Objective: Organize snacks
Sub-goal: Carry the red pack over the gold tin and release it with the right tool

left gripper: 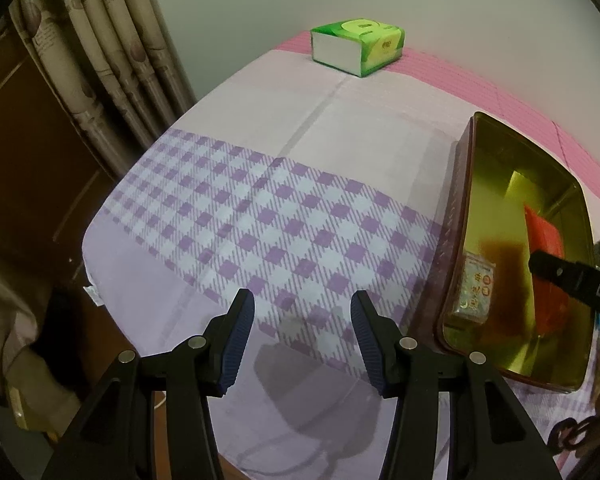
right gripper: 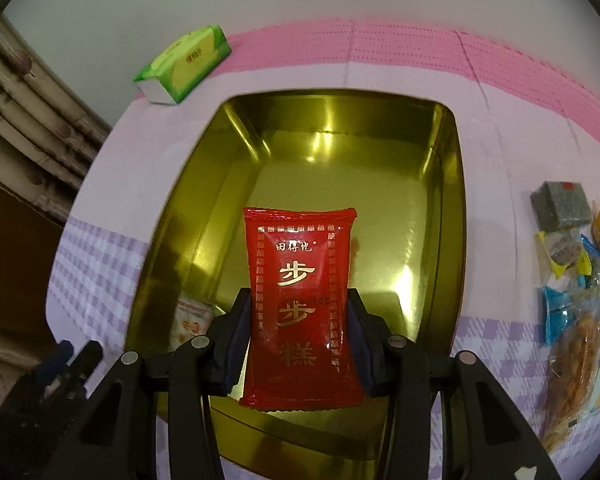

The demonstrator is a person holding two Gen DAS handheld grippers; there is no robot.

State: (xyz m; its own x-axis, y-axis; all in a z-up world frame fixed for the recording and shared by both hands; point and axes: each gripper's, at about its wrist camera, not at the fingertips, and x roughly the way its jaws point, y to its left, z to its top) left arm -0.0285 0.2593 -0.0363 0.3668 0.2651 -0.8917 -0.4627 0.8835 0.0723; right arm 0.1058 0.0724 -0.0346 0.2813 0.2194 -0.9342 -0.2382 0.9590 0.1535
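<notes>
My right gripper (right gripper: 300, 320) is shut on a red snack packet (right gripper: 300, 280) with gold characters, held over the open gold tin (right gripper: 340, 152). A small pale packet (right gripper: 190, 318) lies in the tin's near left corner. The left wrist view has the same tin (left gripper: 460, 216) at its right edge, with the red packet (left gripper: 544, 240), the pale packet (left gripper: 474, 284) and the tip of the right gripper's fingers (left gripper: 540, 264) showing inside. My left gripper (left gripper: 302, 312) hangs open over the purple checked cloth (left gripper: 260, 208), left of the tin, with nothing between its pads.
A green tissue pack (left gripper: 358, 46) sits at the far edge, also in the right wrist view (right gripper: 184, 64). Several loose snack packets (right gripper: 572, 264) lie to the right of the tin. Curtains (left gripper: 112, 40) hang at the left, past the table's edge.
</notes>
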